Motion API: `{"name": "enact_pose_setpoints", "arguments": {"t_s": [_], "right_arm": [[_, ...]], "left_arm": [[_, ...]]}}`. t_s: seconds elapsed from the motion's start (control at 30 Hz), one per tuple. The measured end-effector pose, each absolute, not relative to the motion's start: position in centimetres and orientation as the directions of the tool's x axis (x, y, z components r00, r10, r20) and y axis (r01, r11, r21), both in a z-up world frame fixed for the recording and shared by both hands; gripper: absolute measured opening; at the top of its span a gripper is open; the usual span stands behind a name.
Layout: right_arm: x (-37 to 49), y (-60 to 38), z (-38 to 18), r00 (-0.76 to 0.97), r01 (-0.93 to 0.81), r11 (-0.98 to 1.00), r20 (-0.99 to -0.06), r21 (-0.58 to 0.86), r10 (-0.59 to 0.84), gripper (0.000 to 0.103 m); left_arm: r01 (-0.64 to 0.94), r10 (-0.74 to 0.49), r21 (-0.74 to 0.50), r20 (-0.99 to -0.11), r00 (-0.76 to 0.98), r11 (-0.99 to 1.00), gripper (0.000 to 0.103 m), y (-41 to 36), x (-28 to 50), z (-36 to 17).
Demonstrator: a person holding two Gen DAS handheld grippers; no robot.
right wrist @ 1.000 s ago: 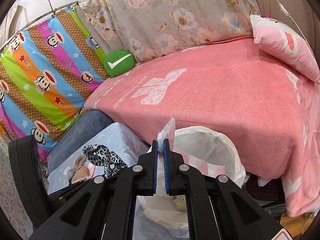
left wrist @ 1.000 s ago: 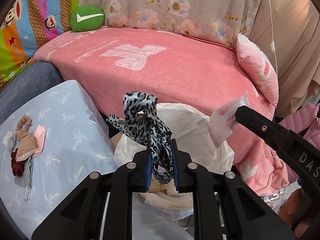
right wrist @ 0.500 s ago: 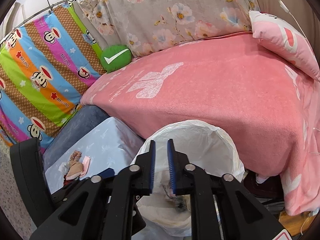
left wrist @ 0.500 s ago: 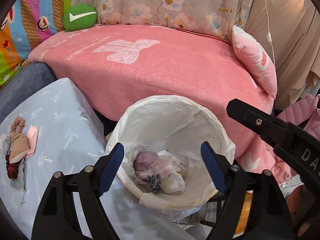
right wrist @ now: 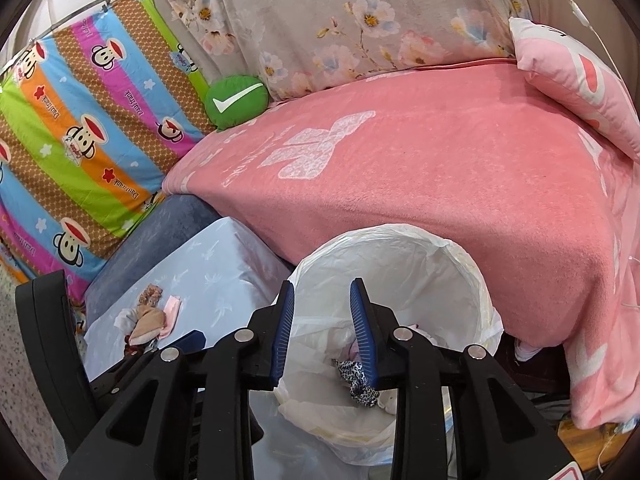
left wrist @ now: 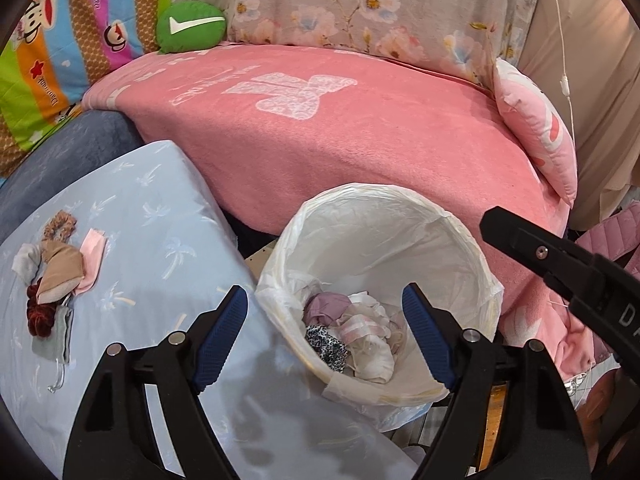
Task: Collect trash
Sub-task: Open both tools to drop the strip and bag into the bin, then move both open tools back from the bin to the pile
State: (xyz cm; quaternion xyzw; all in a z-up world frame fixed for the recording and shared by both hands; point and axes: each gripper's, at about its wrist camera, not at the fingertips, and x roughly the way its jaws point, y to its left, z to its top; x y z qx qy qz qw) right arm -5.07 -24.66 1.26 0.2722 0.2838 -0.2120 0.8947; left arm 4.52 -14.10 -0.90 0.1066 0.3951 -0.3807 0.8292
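Observation:
A bin lined with a white bag (left wrist: pixel 472 248) stands by the pink bed; it also shows in the right wrist view (right wrist: pixel 476 276). Inside lie a leopard-print cloth (left wrist: pixel 325 344) and crumpled wrappers (left wrist: pixel 368 332); the leopard-print cloth also shows in the right wrist view (right wrist: pixel 358 378). My left gripper (left wrist: pixel 324 312) is open and empty above the bin's near rim. My right gripper (right wrist: pixel 322 312) is open and empty over the bin. A small pile of scraps and hair ties (left wrist: pixel 56 272) lies on the light blue cover at left, also in the right wrist view (right wrist: pixel 148 322).
The pink blanket-covered bed (left wrist: pixel 340 128) runs behind the bin, with a pink pillow (left wrist: pixel 536 128) at right and a green round cushion (left wrist: pixel 190 26) at back. The light blue covered surface (left wrist: pixel 152 220) is left of the bin. Pink clothing (left wrist: pixel 608 236) lies at right.
My left gripper opened and dropped the leopard-print cloth into the bin. My right gripper opened and let its clear wrapper fall in. Both now hold nothing.

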Motion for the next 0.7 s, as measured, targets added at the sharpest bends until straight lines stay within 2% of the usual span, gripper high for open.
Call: {"name": "enact_pose_setpoints", "arguments": {"t_s": [0.23, 0.7], "right_arm": [[-3.9, -22.9, 1.0, 0.743, 0.511, 0.787, -0.638, 0.346, -0.202, 0.034], [-0.9, -18.5, 0.2, 0.729, 0.446, 0.840, -0.670, 0.309, -0.141, 0.036]], "left_arm": [[0.678, -0.528, -0.127, -0.734, 0.427, 0.724, 0.076, -12.1, 5.3, -0.9], [0.553, -0.456, -0.137, -0.741, 0.494, 0.822, 0.076, -5.8, 7.7, -1.5]]}}
